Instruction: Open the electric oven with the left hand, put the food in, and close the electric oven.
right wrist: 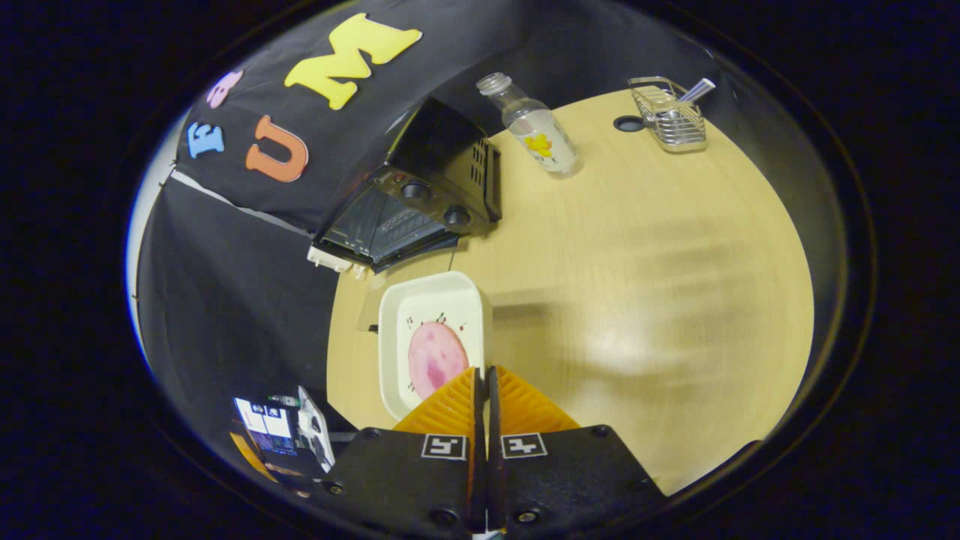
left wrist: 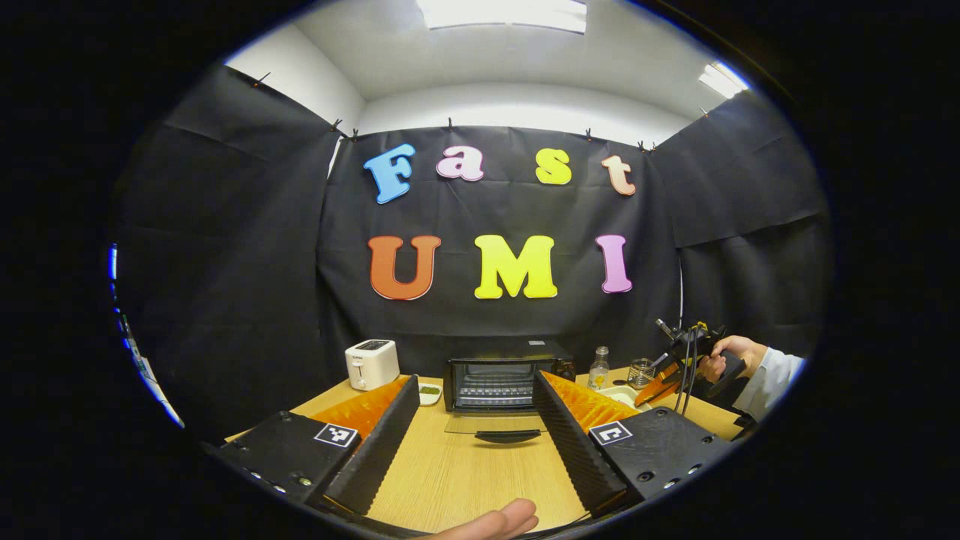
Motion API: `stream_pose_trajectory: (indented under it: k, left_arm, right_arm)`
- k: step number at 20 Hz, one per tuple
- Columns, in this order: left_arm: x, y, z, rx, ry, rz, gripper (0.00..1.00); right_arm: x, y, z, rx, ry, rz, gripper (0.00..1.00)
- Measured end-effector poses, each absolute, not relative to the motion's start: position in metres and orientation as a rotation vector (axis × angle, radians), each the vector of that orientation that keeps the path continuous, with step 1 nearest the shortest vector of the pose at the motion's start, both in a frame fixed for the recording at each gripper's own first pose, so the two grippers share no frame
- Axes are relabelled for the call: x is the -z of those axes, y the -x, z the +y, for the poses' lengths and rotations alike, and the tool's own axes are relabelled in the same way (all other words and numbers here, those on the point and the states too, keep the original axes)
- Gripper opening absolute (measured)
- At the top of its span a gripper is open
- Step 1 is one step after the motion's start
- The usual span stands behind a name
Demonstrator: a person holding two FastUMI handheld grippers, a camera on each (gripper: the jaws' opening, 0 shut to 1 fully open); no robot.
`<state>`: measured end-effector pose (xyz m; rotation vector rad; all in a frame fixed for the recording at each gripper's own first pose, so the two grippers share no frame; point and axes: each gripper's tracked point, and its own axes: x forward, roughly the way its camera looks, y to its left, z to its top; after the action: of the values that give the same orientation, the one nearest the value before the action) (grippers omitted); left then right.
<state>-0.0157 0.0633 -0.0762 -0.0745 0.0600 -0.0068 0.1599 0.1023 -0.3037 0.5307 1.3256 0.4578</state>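
We see the electric oven [left wrist: 501,382] at twelve o'clock from the left hand-held gripper [left wrist: 475,420], its glass door [left wrist: 495,427] dropped flat onto the counter [left wrist: 465,480]. This gripper's fingers stand wide apart and grip nothing.

In the right gripper view, the right hand-held gripper [right wrist: 486,386] has its fingers pressed together over the near rim of the white dish [right wrist: 433,311], which carries a pink slice of food [right wrist: 436,358]. The oven sits at eleven o'clock from it.

Our worry is that the grip bites only one edge, so the dish may tilt on the way in and let the slice slide. The lowered door also juts forward and could catch the dish.

The left view alone shows the toaster [left wrist: 372,364] at ten o'clock and the oven's rack. The right view adds the food, a clear bottle [right wrist: 534,127] and a wire basket [right wrist: 669,114] at one o'clock.
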Motion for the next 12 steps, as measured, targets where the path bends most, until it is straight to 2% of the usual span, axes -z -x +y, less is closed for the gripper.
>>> stream_pose_trajectory:
  k: [4, 7, 12]
  left_arm:
    - [0.085, 0.018, 0.071, 0.0, 0.078, 0.064, 0.95]
    - [0.097, 0.019, 0.078, -0.027, 0.066, 0.087, 0.95]
    - [0.109, 0.012, 0.083, -0.07, 0.031, 0.093, 0.95]
  right_arm:
    - [0.309, -0.173, 0.137, -0.39, -0.628, 1.319, 0.04]
    - [0.318, -0.184, 0.161, -0.397, -0.613, 1.294, 0.01]
    - [0.331, -0.206, 0.204, -0.344, -0.694, 1.261, 0.04]
